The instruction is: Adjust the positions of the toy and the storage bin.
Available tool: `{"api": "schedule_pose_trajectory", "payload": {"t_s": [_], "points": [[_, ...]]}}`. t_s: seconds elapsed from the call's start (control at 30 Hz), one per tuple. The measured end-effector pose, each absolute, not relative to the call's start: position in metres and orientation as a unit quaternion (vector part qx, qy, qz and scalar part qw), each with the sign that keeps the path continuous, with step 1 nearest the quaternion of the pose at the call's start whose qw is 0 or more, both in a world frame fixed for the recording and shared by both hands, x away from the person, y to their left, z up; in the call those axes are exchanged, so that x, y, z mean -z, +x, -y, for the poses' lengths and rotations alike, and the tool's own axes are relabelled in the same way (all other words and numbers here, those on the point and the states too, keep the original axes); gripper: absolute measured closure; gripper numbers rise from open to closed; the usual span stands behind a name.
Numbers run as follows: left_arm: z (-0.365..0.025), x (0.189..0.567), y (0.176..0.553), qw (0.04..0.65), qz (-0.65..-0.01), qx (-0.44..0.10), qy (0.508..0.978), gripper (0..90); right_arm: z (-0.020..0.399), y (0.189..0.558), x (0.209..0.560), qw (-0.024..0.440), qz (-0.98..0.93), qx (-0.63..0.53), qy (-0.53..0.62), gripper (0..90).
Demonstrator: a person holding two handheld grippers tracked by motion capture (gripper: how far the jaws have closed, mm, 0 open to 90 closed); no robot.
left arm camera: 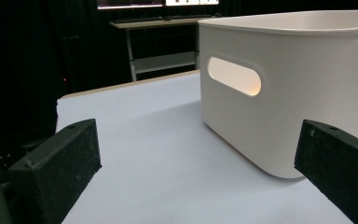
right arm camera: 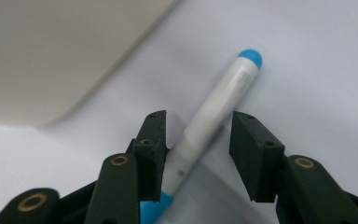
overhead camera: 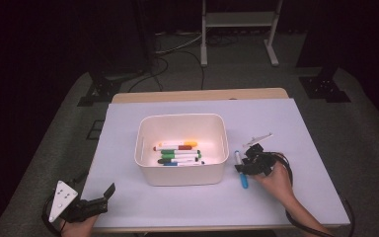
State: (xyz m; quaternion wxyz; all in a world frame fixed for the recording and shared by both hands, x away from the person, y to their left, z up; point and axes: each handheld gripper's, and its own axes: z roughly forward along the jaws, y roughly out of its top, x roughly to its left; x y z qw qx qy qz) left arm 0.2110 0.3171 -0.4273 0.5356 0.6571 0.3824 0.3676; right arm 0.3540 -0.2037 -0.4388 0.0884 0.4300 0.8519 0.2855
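Table [overhead camera: 128,197]: pale sheet over a wooden top.

Bin [overhead camera: 181,148]: white, rectangular, at centre. It holds several markers [overhead camera: 180,154] lying flat, with orange, red, green and blue caps. From the left gripper view an oval handle slot [left arm camera: 234,76] shows in its near wall.

Blue marker [overhead camera: 241,170]: white barrel, blue ends. It lies flat on the sheet at 3 o'clock of the bin, just beside its right wall.

Right gripper [overhead camera: 244,165]: at 4 o'clock of the table, held by a hand [overhead camera: 276,180], set down over the blue marker. In the right gripper view the jaws straddle the barrel [right arm camera: 205,126]; the left pad [right arm camera: 154,149] looks to touch it, the right pad [right arm camera: 251,149] stands apart. Jaws half apart, not clamped.

Left gripper [overhead camera: 109,190]: at 7 o'clock, near the table's front edge, pointing toward the bin. Jaws wide apart, nothing between them.
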Motion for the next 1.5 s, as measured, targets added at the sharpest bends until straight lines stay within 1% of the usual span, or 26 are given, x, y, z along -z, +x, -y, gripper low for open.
{"api": "schedule_pose_trajectory", "payload": {"t_s": [0.07,0.23,0.43,0.47,0.77,0.97,1.27,1.5], "points": [[-0.318,0.427,0.211,0.536,-0.383,-0.367,0.656,0.0,0.209,0.353,0.438,0.096,-0.850,-0.278,0.436,56.8],[-0.318,0.428,0.211,0.536,-0.383,-0.367,0.656,0.0,0.219,0.350,0.438,0.114,-0.846,-0.268,0.446,67.2],[-0.318,0.427,0.211,0.536,-0.383,-0.368,0.656,0.0,0.225,0.350,0.438,0.118,-0.846,-0.264,0.449,74.5],[-0.318,0.427,0.211,0.536,-0.383,-0.368,0.656,0.0,0.226,0.350,0.438,0.113,-0.844,-0.265,0.452,75.0],[-0.317,0.428,0.212,0.534,-0.383,-0.367,0.659,0.0,0.240,0.346,0.436,0.083,-0.837,-0.283,0.462,75.7],[-0.316,0.428,0.212,0.533,-0.384,-0.366,0.659,0.0,0.251,0.343,0.425,0.071,-0.832,-0.299,0.462,75.7],[-0.316,0.429,0.213,0.532,-0.383,-0.365,0.661,0.0,0.263,0.335,0.387,0.060,-0.822,-0.336,0.456,75.7],[-0.315,0.429,0.213,0.532,-0.383,-0.364,0.662,0.0,0.263,0.329,0.340,0.070,-0.823,-0.363,0.431,75.7]]}}
